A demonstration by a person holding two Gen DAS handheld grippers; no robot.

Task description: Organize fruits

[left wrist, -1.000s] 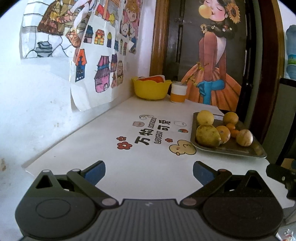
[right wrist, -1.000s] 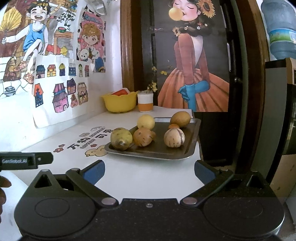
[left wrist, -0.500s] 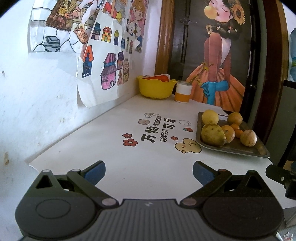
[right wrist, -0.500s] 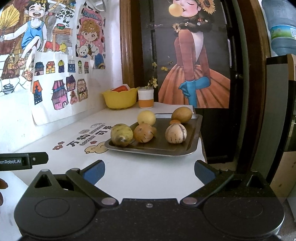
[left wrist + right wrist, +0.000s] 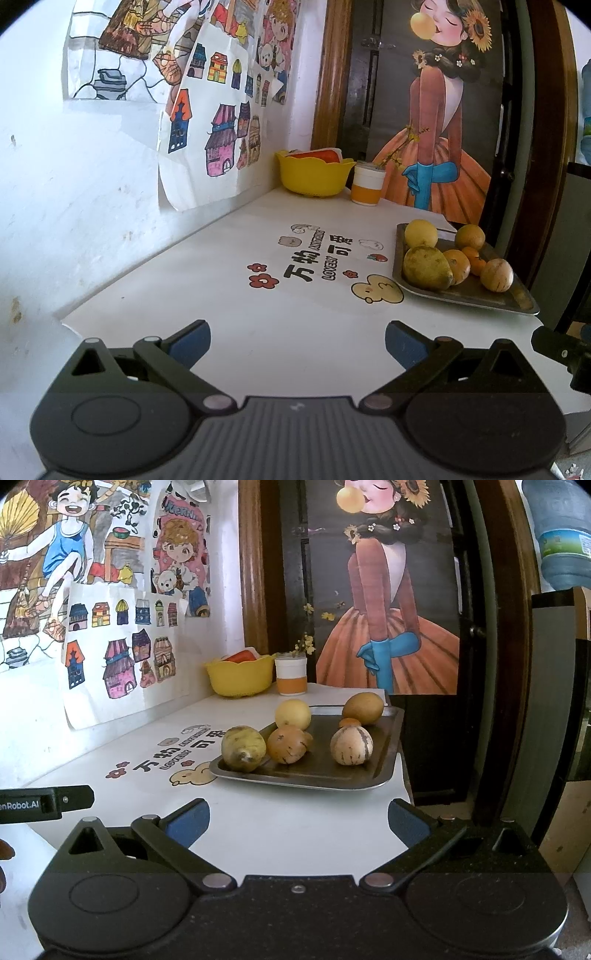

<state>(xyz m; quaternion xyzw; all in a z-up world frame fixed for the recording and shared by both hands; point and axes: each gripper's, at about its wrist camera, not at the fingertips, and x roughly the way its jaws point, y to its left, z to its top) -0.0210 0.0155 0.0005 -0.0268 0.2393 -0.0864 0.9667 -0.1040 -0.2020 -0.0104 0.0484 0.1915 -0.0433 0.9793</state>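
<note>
Both the left gripper [image 5: 297, 341] and right gripper [image 5: 297, 821] are spread, empty. Assorted yellow-brown fruits [image 5: 284, 744] lie grouped on the rectangular metal tray [image 5: 384, 753] on the white desk [image 5: 258, 823]; stage indeterminate.

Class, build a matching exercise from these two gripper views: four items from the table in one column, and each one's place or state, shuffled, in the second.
Column 1
1. yellow bowl
2. striped pale fruit
3. metal tray
4. right gripper

Column 2
A. open, holding nothing
B. far corner by the wall
C. near the table's right edge
D. on the tray

Pairs: 1-B, 2-D, 3-C, 4-A
</note>
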